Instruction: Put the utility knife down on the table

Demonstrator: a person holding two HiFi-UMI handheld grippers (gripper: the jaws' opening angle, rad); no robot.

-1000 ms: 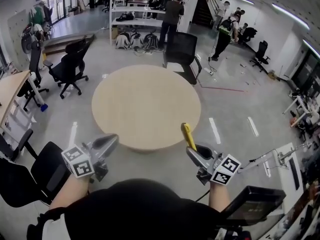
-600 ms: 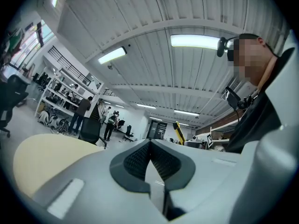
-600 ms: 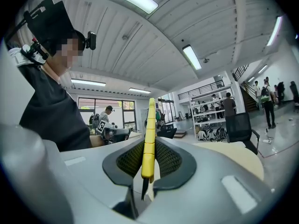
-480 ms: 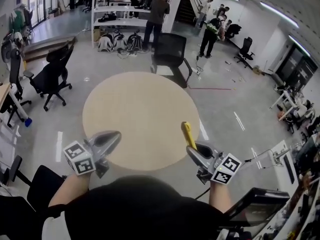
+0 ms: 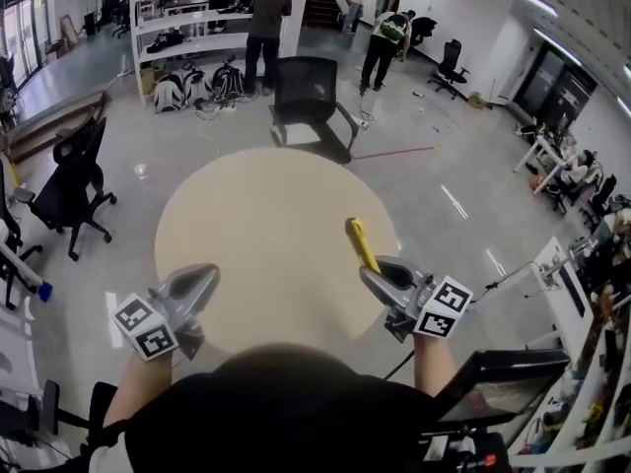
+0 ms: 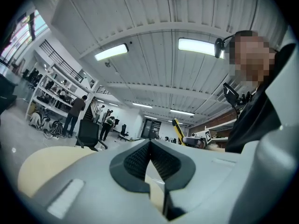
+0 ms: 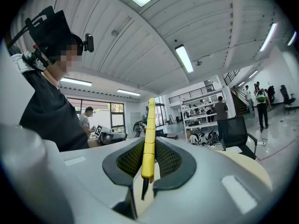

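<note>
While slim yellow plastic utility knife (image 5: 360,244) is clamped between right gripper (image 5: 373,274) jaws over round beige wooden table (image 5: 256,235), left gripper (image 5: 200,280) jaws are closed together, empty.

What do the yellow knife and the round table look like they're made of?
Utility knife: probably a plastic casing, smooth matte yellow with segment lines; the dark sliver at its lower end may be metal. Table: likely wood laminate, even pale beige, no grain visible.
</note>
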